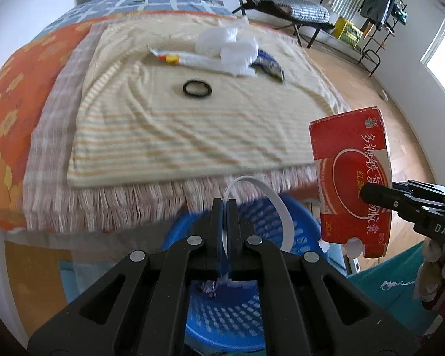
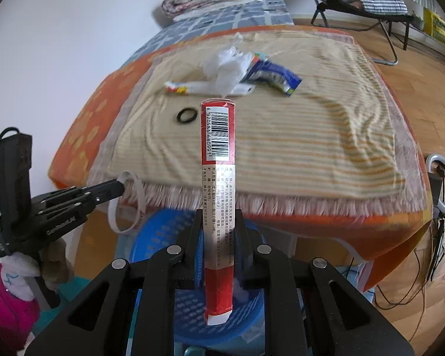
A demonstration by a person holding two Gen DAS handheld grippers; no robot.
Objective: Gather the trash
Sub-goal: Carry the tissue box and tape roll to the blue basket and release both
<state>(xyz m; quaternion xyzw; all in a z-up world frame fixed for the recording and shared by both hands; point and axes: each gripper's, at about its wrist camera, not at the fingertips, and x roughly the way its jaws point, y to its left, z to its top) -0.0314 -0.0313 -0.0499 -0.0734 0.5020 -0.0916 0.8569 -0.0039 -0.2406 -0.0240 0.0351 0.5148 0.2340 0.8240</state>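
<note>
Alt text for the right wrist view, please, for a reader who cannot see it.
The right gripper holds a flattened red carton upright above a blue basket, beside a bed. At left, the left gripper pinches a white strap loop; wrappers and a black ring lie on the bed.

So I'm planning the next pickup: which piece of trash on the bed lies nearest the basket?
The black ring, alone on the striped towel; the wrappers and plastic bag lie farther back.
</note>
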